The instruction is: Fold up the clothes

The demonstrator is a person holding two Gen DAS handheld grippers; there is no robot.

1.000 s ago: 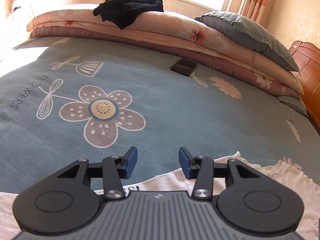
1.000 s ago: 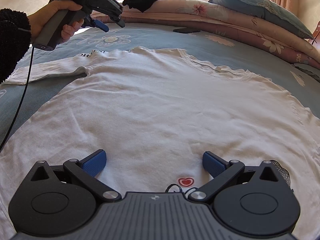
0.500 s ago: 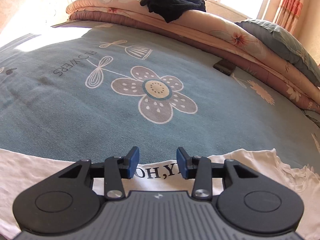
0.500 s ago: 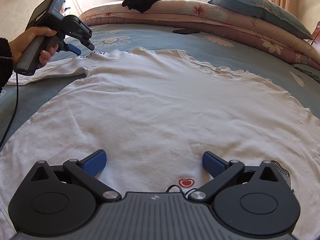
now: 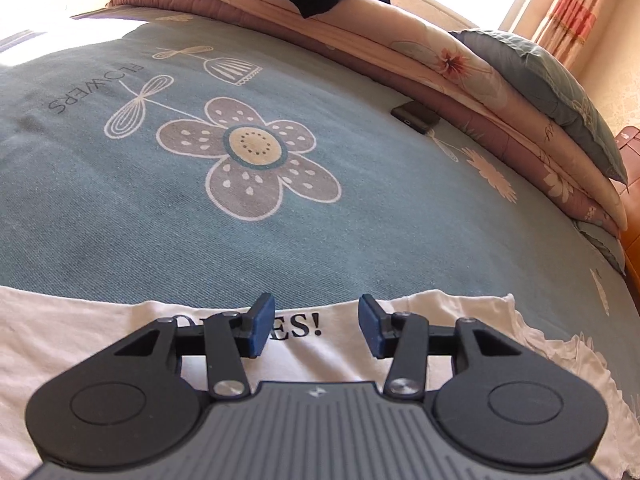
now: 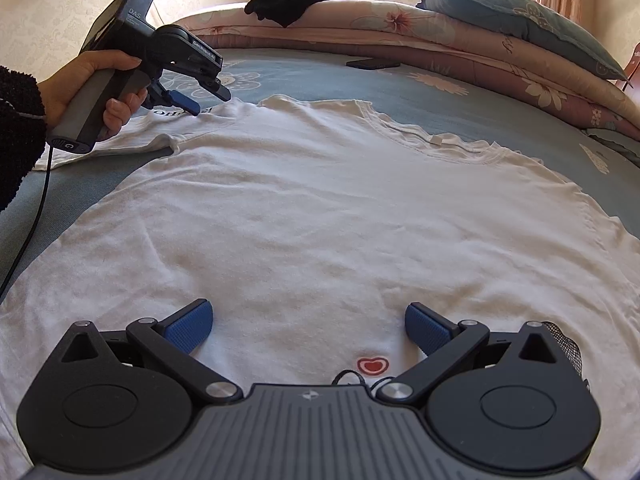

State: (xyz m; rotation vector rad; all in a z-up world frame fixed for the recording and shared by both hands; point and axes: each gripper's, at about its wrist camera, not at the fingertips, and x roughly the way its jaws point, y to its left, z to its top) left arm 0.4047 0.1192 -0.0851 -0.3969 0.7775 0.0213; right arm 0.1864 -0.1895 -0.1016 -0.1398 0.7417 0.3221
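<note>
On the blue flowered bedspread [image 5: 120, 216] the white T-shirt [image 6: 320, 200] lies spread flat, its collar toward the folded quilts [image 6: 460, 40] and its hem near us. We hold the left gripper [image 5: 316, 326] over the left shoulder and sleeve, where black letters are printed; its jaws are opening, with only the flat cloth under them and nothing pinched yet. The right gripper [image 6: 308, 326] hangs above the hem, close to a small red heart [image 6: 374, 365], with its fingers spread wide and grasping nothing.

We judge that the step in hand is to take the sleeve edge for the first fold. To do it well, we should lower the pads until one of them slides under the seam, and catch only the shirt, not the bedspread. Then we close firmly before lifting, so that the thin cloth does not slip out or wrinkle.
</note>
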